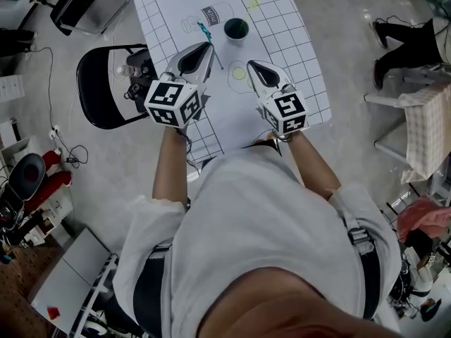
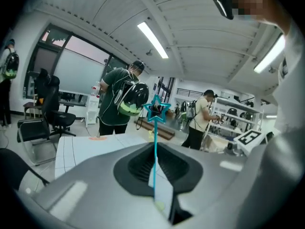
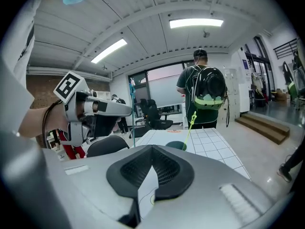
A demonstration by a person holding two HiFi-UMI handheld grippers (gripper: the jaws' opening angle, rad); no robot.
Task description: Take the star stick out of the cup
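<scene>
The star stick (image 2: 155,142) was out of the cup (image 1: 236,28), pinched by its thin stem in the clenched fingers of the left gripper (image 1: 209,46). That grip let the blue star stand above them, left of the cup and apart from it. A yellow stick (image 3: 190,124) leaned in the cup on the gridded table (image 1: 296,55). The right gripper (image 1: 249,65), fingers closed on nothing, hung alongside, probably unneeded for a one-handed lift.

The head view looks steeply down from above the person's shoulders onto the gridded table (image 1: 296,48). Each gripper view rides close behind its own jaws, facing almost level across that table into the room. The right gripper view also takes in the left gripper (image 3: 128,110) and the cup (image 3: 176,145).
</scene>
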